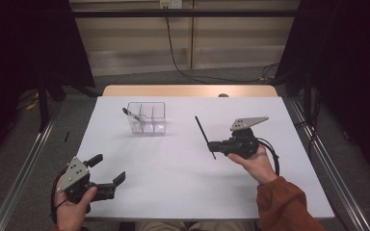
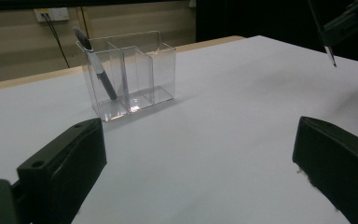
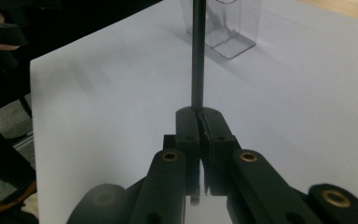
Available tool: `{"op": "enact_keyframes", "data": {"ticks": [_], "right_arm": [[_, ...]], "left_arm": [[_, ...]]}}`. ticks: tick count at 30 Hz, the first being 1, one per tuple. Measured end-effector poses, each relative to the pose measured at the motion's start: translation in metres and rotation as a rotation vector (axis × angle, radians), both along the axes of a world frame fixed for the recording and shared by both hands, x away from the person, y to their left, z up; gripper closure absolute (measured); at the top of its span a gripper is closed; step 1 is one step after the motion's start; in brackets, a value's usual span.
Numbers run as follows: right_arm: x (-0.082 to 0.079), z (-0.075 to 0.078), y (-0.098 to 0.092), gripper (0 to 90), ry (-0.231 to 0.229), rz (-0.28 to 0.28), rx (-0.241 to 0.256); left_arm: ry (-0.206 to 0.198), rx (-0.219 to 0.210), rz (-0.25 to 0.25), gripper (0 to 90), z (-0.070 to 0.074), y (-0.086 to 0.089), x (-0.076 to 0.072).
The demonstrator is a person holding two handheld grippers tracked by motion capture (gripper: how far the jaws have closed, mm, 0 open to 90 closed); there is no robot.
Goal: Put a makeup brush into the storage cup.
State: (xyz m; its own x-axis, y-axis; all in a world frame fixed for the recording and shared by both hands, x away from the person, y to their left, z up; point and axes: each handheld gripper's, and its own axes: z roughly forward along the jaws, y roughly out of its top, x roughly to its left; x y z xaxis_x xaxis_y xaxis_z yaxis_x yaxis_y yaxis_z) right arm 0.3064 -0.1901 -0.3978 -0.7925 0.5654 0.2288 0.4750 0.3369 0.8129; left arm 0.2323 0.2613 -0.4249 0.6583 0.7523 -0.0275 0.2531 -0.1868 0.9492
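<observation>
The left tongs (image 1: 107,169) sit near the front left corner of the white tabletop (image 1: 173,159), held in the person's left hand (image 1: 74,204) with the grey three-cornered plate on top. Their jaws stand wide apart with nothing between them, pointing toward the middle of the tabletop. In the left gripper view the two black jaws frame bare white surface.

The right tongs (image 1: 212,146) are over the right half of the tabletop, with the right hand (image 1: 255,163) beneath the body and an orange sleeve (image 1: 284,204) running back to the front edge. The jaws point leftward and are clamped on a thin black pen (image 1: 204,136), which slants up and away toward the far edge. In the right gripper view the jaws (image 3: 198,122) meet tight around the pen (image 3: 197,51), whose shaft runs straight up out of them.

A clear plastic organizer (image 1: 146,118) with several compartments stands near the far edge, left of centre, well apart from both tongs. A dark marker (image 2: 95,63) leans in its end compartment, on the left in the left gripper view, its top sticking out above the rim.
</observation>
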Motion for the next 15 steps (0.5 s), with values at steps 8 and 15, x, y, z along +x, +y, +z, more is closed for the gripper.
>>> {"op": "enact_keyframes", "data": {"ticks": [8, 15], "right_arm": [[-0.009, 0.006, 0.013, 86.2, -0.007, 0.084, -0.027], [-0.009, 0.007, 0.024, 86.2, 0.001, 0.145, -0.039]], "left_arm": [[-0.003, -0.003, -0.01, 2.5, 0.004, -0.002, 0.001], [-0.003, -0.001, -0.042, 2.4, 0.005, -0.009, 0.004]]}}
